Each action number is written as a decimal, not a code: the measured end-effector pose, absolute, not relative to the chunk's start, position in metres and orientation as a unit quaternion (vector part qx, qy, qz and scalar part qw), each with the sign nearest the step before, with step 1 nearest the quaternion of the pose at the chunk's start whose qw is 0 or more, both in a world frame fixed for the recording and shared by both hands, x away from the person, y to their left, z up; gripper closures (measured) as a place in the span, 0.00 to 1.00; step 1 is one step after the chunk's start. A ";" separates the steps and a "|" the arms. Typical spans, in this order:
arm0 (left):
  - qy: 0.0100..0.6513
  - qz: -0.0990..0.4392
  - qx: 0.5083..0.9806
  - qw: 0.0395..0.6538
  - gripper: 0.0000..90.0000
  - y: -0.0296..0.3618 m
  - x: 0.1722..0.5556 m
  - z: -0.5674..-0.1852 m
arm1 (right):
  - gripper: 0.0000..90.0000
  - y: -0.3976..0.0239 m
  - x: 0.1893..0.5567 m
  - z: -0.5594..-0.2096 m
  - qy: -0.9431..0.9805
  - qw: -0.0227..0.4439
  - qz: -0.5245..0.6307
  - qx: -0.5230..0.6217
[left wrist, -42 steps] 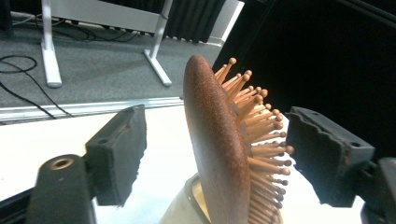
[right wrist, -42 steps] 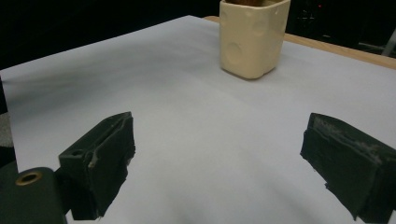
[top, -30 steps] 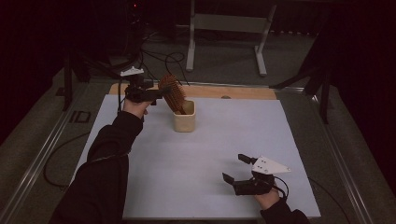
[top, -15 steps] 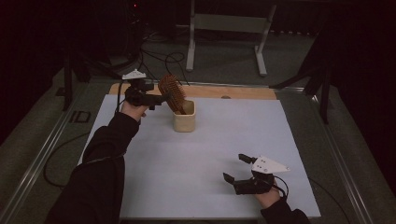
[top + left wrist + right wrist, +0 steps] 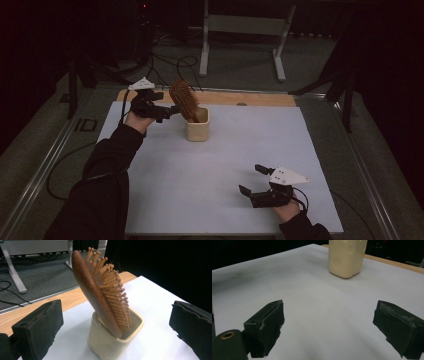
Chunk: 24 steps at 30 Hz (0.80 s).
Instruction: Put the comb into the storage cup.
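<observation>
A wooden hairbrush (image 5: 182,98) (image 5: 100,295) stands handle-down in a cream cup (image 5: 197,129) (image 5: 110,345) at the back of the white sheet, leaning to the left with its bristles facing right. My left gripper (image 5: 167,107) (image 5: 116,323) hovers just left of the brush head, open, with its jaws wide on either side of brush and cup and touching neither. My right gripper (image 5: 250,179) (image 5: 332,327) rests low near the front right of the sheet, open and holding nothing. It faces the cup (image 5: 347,257) from some way off.
The white sheet (image 5: 240,150) covers most of the table, with a strip of wooden tabletop (image 5: 260,99) along its far edge. Cables (image 5: 170,65) and a metal stand (image 5: 245,30) lie on the floor behind the table. Metal rails run down both sides.
The left gripper has shifted only slightly beside the brush. The brush stays leaning in the cup. The right gripper has not moved.
</observation>
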<state>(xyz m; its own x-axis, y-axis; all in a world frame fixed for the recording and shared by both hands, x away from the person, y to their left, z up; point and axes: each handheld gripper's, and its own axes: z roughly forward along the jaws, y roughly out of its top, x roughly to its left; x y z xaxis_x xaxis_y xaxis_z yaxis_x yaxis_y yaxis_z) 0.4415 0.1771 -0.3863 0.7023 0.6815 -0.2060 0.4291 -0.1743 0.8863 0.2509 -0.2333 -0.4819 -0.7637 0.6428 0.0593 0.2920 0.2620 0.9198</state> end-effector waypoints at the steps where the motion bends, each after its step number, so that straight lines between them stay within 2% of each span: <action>1: 0.366 0.121 0.758 0.526 0.00 0.178 0.440 -0.387 | 0.11 -0.233 0.251 -0.482 0.778 0.169 0.526 0.301; 24: 0.341 0.119 0.778 0.515 0.00 0.194 0.408 -0.392 | 0.11 -0.228 0.250 -0.481 0.781 0.169 0.522 0.297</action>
